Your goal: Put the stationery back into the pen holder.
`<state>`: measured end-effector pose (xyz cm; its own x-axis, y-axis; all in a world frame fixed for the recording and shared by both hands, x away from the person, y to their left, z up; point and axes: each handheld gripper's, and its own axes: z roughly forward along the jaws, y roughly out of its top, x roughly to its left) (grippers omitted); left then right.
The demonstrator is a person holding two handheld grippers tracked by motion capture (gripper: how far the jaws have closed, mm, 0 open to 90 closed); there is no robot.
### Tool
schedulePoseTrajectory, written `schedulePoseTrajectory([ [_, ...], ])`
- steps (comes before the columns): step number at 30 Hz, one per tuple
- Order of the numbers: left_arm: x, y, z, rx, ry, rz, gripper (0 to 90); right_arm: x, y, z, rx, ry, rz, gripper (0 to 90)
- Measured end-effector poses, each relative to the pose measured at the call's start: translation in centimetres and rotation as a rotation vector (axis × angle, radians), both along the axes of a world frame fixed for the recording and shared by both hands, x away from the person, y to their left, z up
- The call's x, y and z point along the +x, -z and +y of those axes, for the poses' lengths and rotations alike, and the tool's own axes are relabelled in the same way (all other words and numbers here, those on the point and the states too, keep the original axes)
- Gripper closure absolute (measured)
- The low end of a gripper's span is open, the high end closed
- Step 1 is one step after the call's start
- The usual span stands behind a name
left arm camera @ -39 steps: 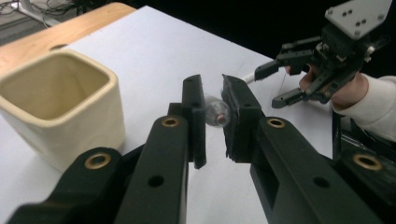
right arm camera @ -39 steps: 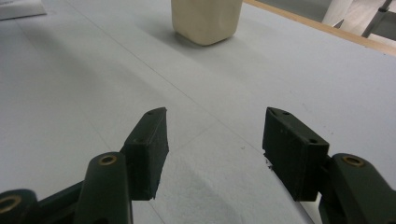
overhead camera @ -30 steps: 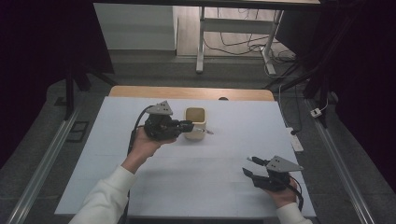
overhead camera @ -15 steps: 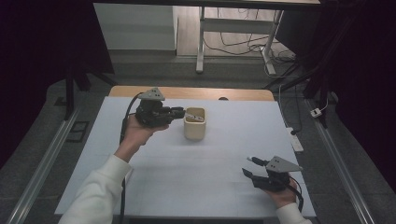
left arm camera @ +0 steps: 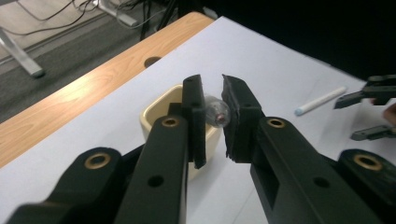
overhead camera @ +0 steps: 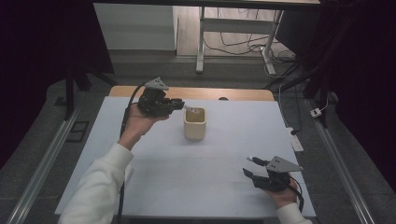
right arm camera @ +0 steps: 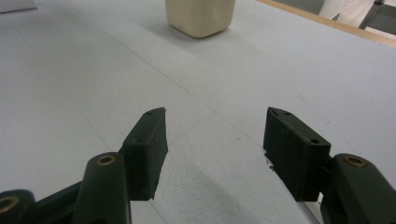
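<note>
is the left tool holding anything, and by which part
Yes: the left tool pinches a small clear pen-like object near its end, over the cream cup.

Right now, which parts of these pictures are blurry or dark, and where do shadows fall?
High view: dim, the room around the table nearly black. Left gripper view: the near fingers are soft, and the small clear thing between them is blurred against the cup. Right gripper view: the open fingers cast a soft shadow on the sheet below them, and the cup beyond is cut off at the top edge.
</note>
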<state>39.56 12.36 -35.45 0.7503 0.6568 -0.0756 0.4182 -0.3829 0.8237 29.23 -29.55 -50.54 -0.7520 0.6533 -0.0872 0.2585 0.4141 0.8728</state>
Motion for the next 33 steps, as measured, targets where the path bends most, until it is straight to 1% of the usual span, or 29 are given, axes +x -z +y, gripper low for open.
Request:
schedulePoseTrajectory([
  [2,0.4,0.1,-0.3,0.02,-0.004,0.004,78.9,0.0,0.0,0.0,-0.004,0.0,0.0,39.0],
  [7,1.4,0.8,-1.1,0.051,-0.01,0.041,78.9,0.1,0.1,-0.1,-0.005,0.003,-0.001,38.6],
  [9,1.6,1.0,-1.5,0.085,-0.014,0.042,78.8,0.0,0.1,-0.1,-0.007,0.003,0.001,38.6],
  [10,1.7,1.2,-1.6,0.09,-0.018,0.042,78.8,0.0,0.1,-0.1,-0.007,0.002,-0.001,38.6],
  [12,1.8,1.3,-1.8,0.09,-0.017,0.05,78.7,0.0,0.1,-0.1,-0.01,0.003,-0.003,38.6],
  [15,1.9,1.4,-2.1,0.102,-0.013,0.05,78.7,0.1,0.1,-0.1,-0.01,0.004,0.0,38.5],
  [24,1.8,1.4,-2.3,0.098,-0.007,0.046,78.6,0.0,0.1,0.0,-0.013,0.006,0.0,38.5],
  [26,1.7,1.4,-2.4,0.088,-0.006,0.042,78.3,0.0,0.1,0.0,-0.012,0.006,0.0,38.5],
  [27,1.7,1.4,-2.5,0.082,-0.004,0.032,77.9,0.0,0.1,0.0,-0.012,0.005,0.001,38.5],
  [28,1.7,1.4,-2.6,0.076,-0.011,0.014,75.4,0.0,0.1,0.0,-0.012,0.005,0.001,38.5],
  [29,1.6,1.4,-2.7,0.07,-0.018,0.002,67.1,0.0,0.1,0.0,-0.013,0.003,0.001,38.5],
  [30,1.6,1.3,-2.8,0.062,-0.02,0.0,57.6,0.0,0.1,0.0,-0.012,0.002,0.001,38.4],
  [31,1.5,1.3,-2.8,0.057,-0.02,-0.003,51.9,0.0,0.2,0.0,-0.013,0.001,0.001,38.5],
  [33,1.2,1.2,-2.8,0.057,-0.027,-0.018,43.9,0.1,0.2,-0.1,-0.013,0.001,0.001,38.4],
])
